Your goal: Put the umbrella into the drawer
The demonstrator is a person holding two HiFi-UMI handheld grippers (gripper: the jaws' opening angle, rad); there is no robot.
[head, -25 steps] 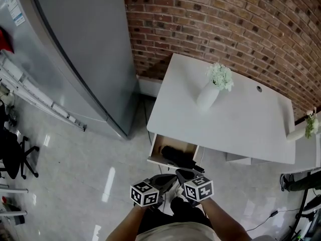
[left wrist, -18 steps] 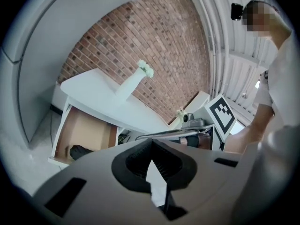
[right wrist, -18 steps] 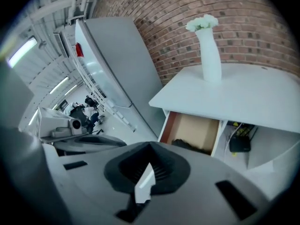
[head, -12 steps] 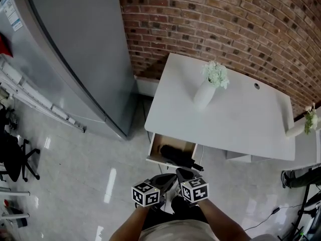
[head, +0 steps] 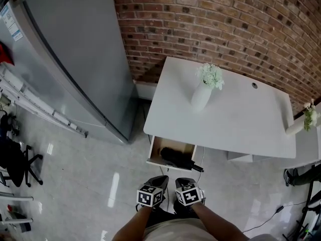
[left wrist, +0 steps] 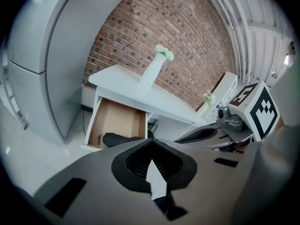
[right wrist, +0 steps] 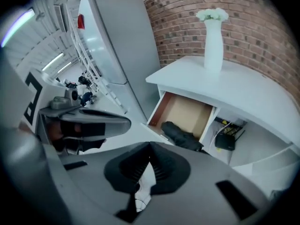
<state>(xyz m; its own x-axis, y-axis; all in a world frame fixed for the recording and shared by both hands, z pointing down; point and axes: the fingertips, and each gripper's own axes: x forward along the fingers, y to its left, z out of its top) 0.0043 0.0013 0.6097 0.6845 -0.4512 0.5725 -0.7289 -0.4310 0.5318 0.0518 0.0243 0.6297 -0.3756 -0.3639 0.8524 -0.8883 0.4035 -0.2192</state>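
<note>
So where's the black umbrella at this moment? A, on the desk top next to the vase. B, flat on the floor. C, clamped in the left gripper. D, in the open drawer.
D: the umbrella lies in the open drawer, one end sticking out past its edge, while the left gripper and right gripper are both shut on nothing.

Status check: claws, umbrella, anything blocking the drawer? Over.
Left claw and right claw shut, empty. Umbrella lies in open drawer. Its end overhangs the drawer front, may block closing.
</note>
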